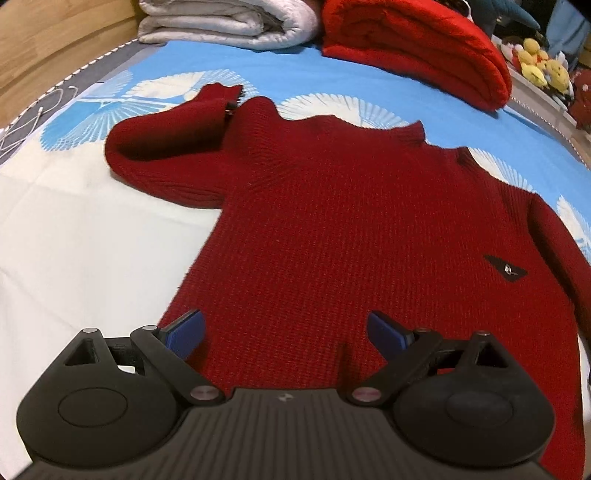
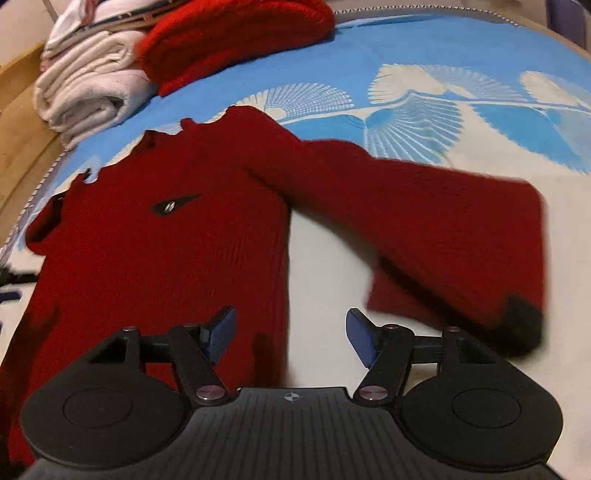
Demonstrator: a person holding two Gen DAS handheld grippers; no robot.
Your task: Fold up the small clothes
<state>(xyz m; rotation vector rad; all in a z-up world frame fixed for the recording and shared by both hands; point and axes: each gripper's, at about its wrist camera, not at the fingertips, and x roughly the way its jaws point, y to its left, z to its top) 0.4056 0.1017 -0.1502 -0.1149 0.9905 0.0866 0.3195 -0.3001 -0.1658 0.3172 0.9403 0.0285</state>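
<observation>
From the left wrist, the left gripper (image 1: 284,334) hung over the hem of the red sweater (image 1: 351,221), jaws wide apart and empty. The ribbed knit lay flat on the bed sheet (image 1: 74,240), one sleeve doubled back.

From the right wrist, the right gripper (image 2: 290,338) likewise gaped empty beside the sweater's side edge; the outstretched sleeve (image 2: 424,221) probably wanted pinching near its dark cuff.

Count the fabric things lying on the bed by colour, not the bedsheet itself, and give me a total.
Dark red: 1, the sweater spread flat with sleeves out.
Bright red: 1, the folded blanket at the far end.
White: 1, the folded quilt beside the blanket.
Total: 3
</observation>
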